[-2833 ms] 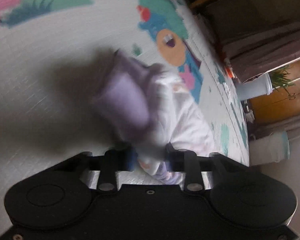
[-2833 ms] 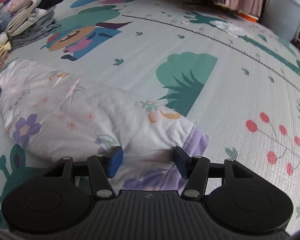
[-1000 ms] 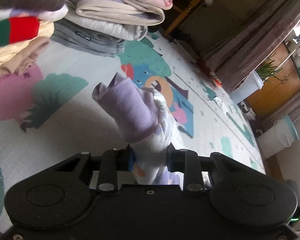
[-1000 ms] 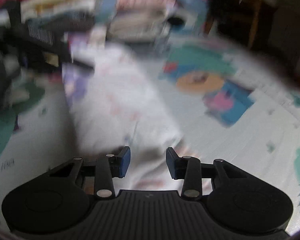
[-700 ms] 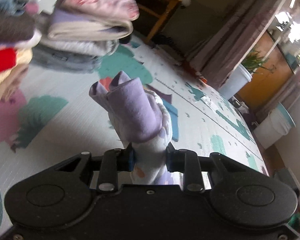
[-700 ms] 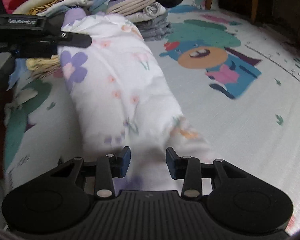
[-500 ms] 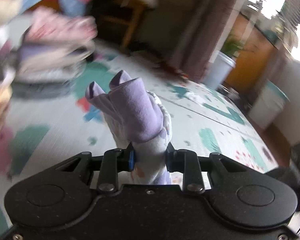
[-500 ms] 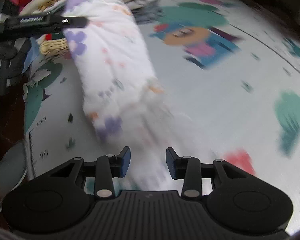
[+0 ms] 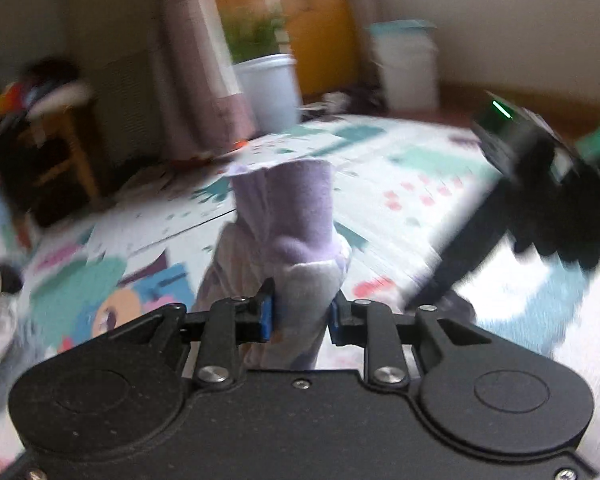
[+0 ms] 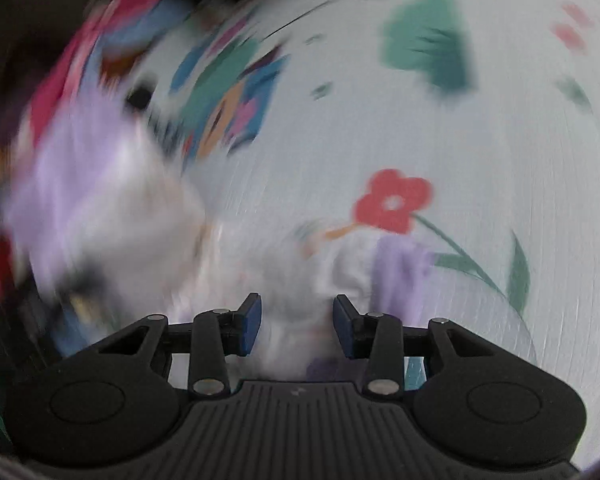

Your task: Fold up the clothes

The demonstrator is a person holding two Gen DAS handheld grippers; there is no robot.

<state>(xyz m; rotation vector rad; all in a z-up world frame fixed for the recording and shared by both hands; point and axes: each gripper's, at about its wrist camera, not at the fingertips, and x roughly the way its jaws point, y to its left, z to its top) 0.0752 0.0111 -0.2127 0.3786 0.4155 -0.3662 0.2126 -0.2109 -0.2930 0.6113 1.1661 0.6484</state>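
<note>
The left gripper (image 9: 300, 312) is clamped on the garment (image 9: 296, 240), its blue pads (image 9: 266, 312) pressed against a bunched white part of the cloth. Above the pinch a lilac cuff stands upright, held off the mat (image 9: 400, 168). The right gripper (image 10: 296, 326) also has white cloth bunched between its fingers, with a lilac piece showing just to the right of them; its jaws stand a little wider than the left pair, but the fabric fills the gap (the view is heavily smeared, so how firm the grip is cannot be told). More of the white and lilac cloth runs up and to the left in the right view.

In the left view the other gripper's dark body shows at the right edge, with a green light on it. Beyond the mat stand a curtain (image 9: 204, 60), a white pot (image 9: 268, 88) with a plant, a white bin (image 9: 406, 64) and a wooden stool (image 9: 60, 144), all blurred. The mat carries a red flower (image 10: 392, 200) and a green bush (image 10: 428, 44).
</note>
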